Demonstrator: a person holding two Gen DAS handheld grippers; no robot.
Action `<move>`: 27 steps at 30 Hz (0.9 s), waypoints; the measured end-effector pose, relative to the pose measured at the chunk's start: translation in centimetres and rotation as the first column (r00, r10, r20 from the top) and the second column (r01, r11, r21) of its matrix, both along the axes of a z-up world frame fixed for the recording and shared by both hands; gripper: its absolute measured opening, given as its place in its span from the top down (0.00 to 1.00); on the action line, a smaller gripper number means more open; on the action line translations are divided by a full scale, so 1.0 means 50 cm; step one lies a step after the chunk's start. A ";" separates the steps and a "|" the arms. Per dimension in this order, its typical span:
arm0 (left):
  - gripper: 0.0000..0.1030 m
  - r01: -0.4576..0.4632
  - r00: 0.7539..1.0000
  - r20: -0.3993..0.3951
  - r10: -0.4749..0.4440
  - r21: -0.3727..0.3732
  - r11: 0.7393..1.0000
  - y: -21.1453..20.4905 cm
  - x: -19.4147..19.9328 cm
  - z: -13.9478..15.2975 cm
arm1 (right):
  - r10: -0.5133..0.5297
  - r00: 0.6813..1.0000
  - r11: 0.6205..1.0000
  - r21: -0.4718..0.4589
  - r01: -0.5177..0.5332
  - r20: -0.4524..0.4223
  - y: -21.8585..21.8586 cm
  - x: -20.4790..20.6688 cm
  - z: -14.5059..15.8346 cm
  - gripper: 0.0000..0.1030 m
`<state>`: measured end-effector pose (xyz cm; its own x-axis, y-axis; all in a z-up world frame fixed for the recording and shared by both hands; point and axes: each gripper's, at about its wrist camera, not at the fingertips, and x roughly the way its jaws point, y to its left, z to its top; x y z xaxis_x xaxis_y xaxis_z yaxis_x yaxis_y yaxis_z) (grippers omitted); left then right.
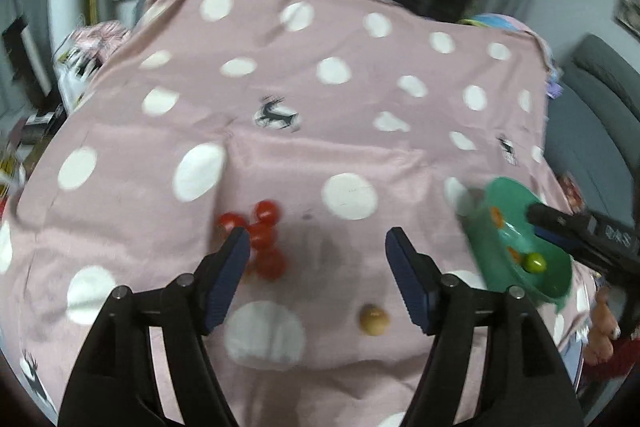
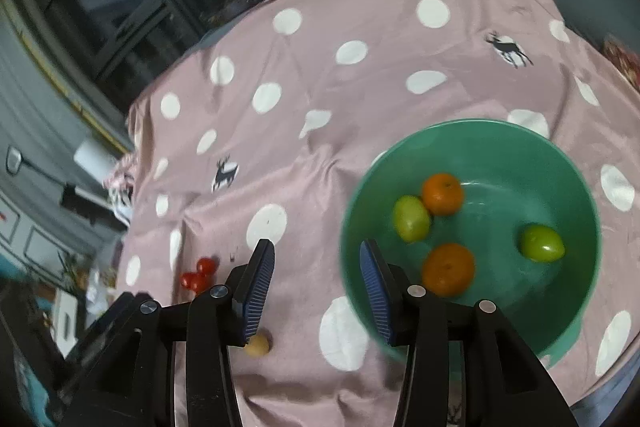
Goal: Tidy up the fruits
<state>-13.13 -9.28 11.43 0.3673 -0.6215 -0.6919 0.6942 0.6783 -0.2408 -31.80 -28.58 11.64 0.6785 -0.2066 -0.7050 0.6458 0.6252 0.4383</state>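
My left gripper [image 1: 318, 245] hangs open over the pink dotted cloth with nothing between its fingers. Several red cherry tomatoes [image 1: 262, 241] lie by its left fingertip, and a small tan fruit [image 1: 374, 319] lies near its right finger. The green bowl [image 1: 516, 211] sits at the right and holds a green fruit [image 1: 534, 262]. In the right wrist view the bowl [image 2: 480, 139] holds two oranges [image 2: 442, 194] and two green fruits [image 2: 411, 218]. My right gripper [image 2: 316, 267] is open astride the bowl's left rim, with one finger over the inside. The tan fruit [image 2: 258, 345] and the tomatoes [image 2: 198, 273] lie to its left.
The pink tablecloth [image 1: 320, 75] with white dots covers the whole table. A grey sofa [image 1: 600, 99] stands past the right edge, and boxes and papers [image 1: 76, 59] crowd the left edge. A hand in a red sleeve [image 1: 602, 335] shows at the lower right.
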 end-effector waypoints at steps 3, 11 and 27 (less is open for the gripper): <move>0.32 -0.033 0.999 0.010 0.033 0.020 0.999 0.005 0.018 -0.010 | 0.061 0.998 0.998 -0.025 -0.062 -0.035 0.025 0.030 -0.002 0.55; 0.32 -0.078 0.995 -0.058 0.080 0.034 0.996 0.036 0.068 -0.042 | 0.138 0.985 0.990 -0.018 -0.141 -0.108 0.092 0.116 -0.039 0.55; 0.32 -0.075 0.991 -0.104 0.081 0.056 0.996 0.034 0.084 -0.071 | 0.221 0.922 0.970 -0.024 -0.241 -0.317 0.167 0.228 -0.141 0.55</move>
